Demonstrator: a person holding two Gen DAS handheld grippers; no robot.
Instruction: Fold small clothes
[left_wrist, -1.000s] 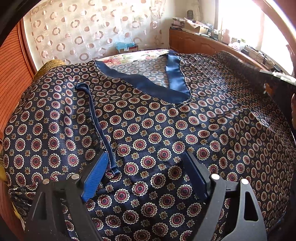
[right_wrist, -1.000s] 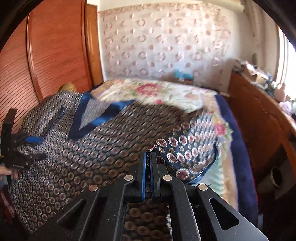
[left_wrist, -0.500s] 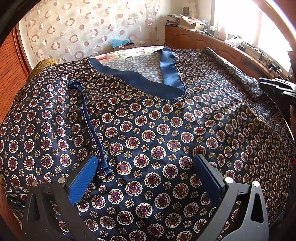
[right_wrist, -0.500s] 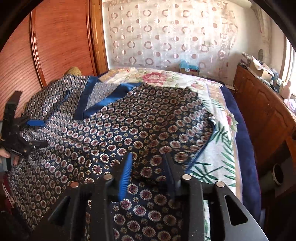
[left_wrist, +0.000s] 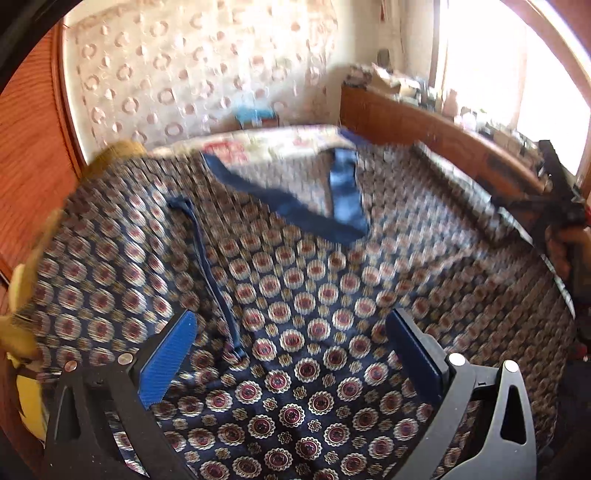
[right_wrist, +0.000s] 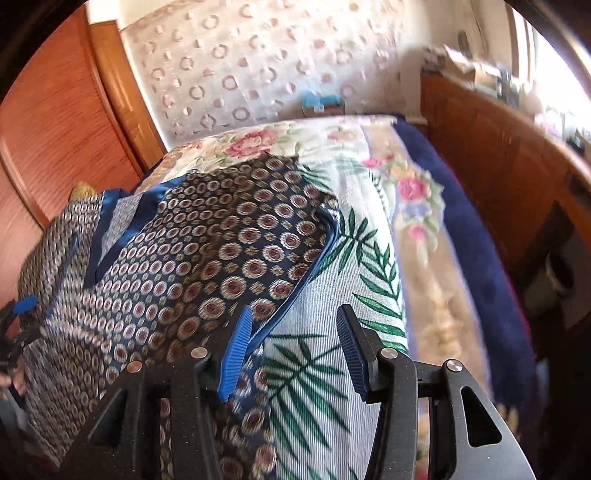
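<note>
A dark navy garment with a round medallion print and plain blue neck trim lies spread flat on the bed. A thin blue tie strap runs down its left half. My left gripper is open and empty, just above the garment's near part. In the right wrist view the garment covers the bed's left side, its blue-piped edge running diagonally. My right gripper is open and empty above that edge, left finger over the garment, right finger over the bedspread. It also shows in the left wrist view.
The bedspread has flower and fern prints with a navy border. A wooden cabinet stands along the right with clutter on top. Wooden wardrobe doors are at the left. A yellow item lies at the bed's left edge.
My right gripper went from shut on the garment's edge to wide open, let it go and shifted right over the bedspread. My left gripper stayed open and pulled back and up a little.
</note>
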